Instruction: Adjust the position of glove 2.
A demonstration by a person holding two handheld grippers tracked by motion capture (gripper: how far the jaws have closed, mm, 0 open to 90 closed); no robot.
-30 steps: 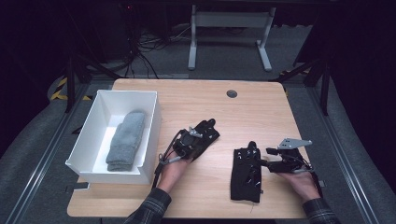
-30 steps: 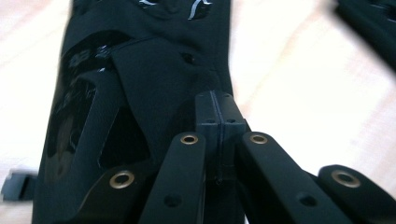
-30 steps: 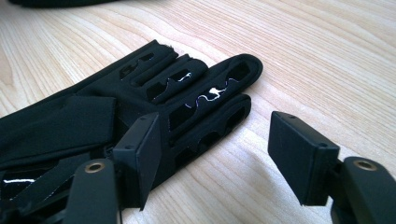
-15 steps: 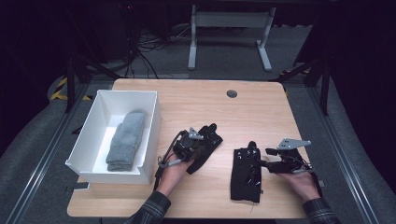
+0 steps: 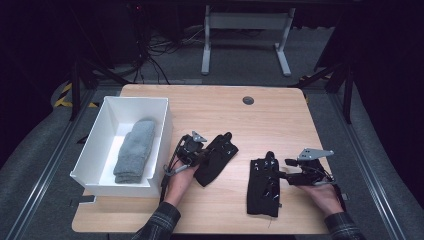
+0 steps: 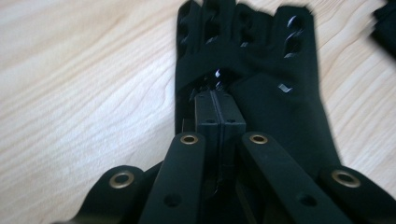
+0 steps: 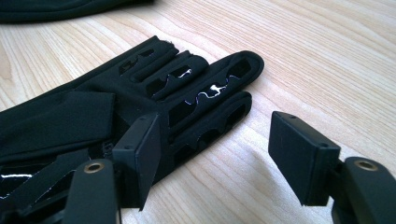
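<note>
The left gripper (image 5: 202, 151) is pinching, jaws fully closed, the black fabric glove (image 5: 216, 159) lying mid-tabletop beside the white rectangular box (image 5: 95, 150). The right gripper (image 7: 210, 154) is gaping wide around the fingers of the second black glove (image 5: 264, 186) near the front edge; closing on it looks like the next move.

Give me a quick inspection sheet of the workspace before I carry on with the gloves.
Surface: wooden table, bare apart from the items below; a round grommet near the far edge.
Job's things: left black glove pinched in the left gripper; right black glove lies flat on the wood; white bin at the table's left holds a folded grey cloth.
Clutter: nothing seen.
Grippers: left gripper has its jaws shut on the left black glove; right gripper is open, one jaw over the right black glove's fingers, the other over bare wood.
Cables: a cable trails from the left gripper; loose wires on the floor beyond.
Surroundings: dark room, grey floor, a white stand behind the table.
</note>
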